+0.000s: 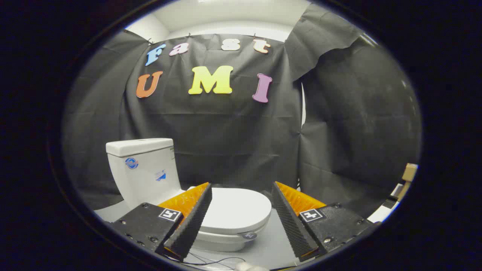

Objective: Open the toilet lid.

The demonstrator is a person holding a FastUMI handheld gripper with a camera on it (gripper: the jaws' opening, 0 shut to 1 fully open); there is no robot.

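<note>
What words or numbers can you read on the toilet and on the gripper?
Round sticker on the toilet tank: too blurred to read.
Small sticker on the tank: too small to read.
Dark tag at the closed toilet lid: unreadable.
Square marker on the open gripper: a pattern, no words.

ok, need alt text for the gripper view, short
A white toilet with its lid closed sits just ahead of the open gripper, the lid's front showing between the two spread fingers. The tank stands behind and left of the fingers, against a black cloth wall.
</note>
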